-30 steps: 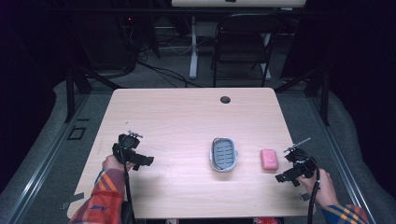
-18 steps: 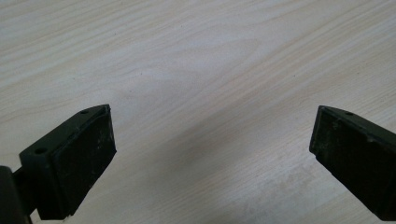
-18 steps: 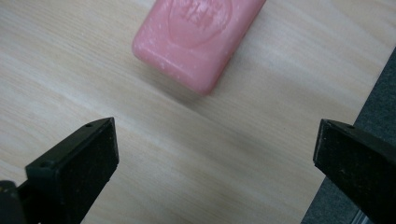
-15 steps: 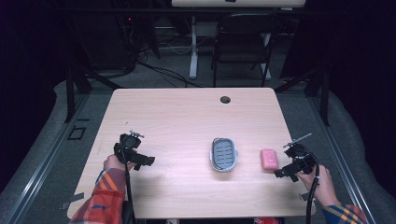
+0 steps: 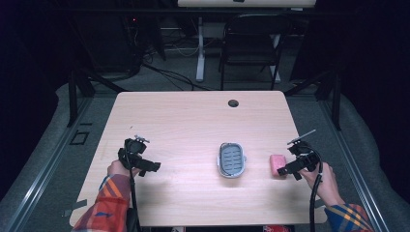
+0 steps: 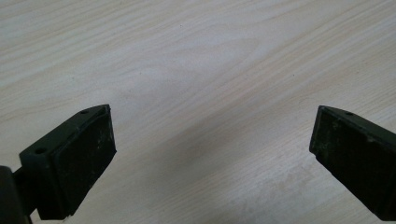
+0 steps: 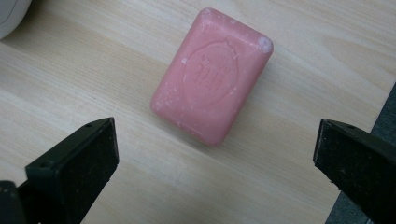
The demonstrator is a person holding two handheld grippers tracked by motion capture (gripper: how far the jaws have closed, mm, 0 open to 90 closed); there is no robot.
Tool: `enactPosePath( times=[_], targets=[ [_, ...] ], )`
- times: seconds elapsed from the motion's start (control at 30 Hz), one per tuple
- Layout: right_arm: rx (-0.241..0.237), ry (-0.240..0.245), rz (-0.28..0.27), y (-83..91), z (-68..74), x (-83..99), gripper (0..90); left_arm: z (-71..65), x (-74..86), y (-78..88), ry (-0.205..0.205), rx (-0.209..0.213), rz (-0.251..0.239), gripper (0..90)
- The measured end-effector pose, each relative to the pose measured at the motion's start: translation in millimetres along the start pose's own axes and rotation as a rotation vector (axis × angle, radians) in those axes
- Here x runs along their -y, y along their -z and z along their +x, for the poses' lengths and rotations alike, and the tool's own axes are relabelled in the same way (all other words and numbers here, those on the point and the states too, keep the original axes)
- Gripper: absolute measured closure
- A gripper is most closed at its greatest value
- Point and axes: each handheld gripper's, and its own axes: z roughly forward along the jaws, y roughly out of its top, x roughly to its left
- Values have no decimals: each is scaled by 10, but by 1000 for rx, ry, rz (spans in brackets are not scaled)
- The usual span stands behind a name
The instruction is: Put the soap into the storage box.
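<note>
While the pink soap bar lies flat just ahead of the right gripper, long axis skewed between its wide-open, empty jaws, the left gripper gapes over bare table, well apart

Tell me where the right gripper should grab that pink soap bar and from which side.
Grip the pink soap bar across its two long flat edges, coming down from above. It lies flat on the table, and the open right gripper already spans more than its narrow width.
</note>
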Motion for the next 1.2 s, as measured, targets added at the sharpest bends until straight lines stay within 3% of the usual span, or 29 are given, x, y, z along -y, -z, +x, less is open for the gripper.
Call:
enactPosePath(
  times=[0.5,0.73,0.97,1.1,1.13,1.2],
  targets=[
    [-7,-18,63,-135,-8,-227,0,-1,-11,-5,-13,0,10,1],
    [-12,-81,73,-219,-41,-316,0,13,-13,-17,-8,4,14,2],
    [-26,-97,119,-305,-57,-397,0,7,-14,-18,-9,4,16,2],
    [-25,-130,104,-353,-45,-422,0,7,-11,-15,-7,5,16,2],
    [-25,-116,129,-348,-49,-442,0,7,-11,-15,-7,5,16,2],
    [-21,-129,118,-384,-24,-454,0,7,-11,-14,-7,5,15,2]
  ],
)
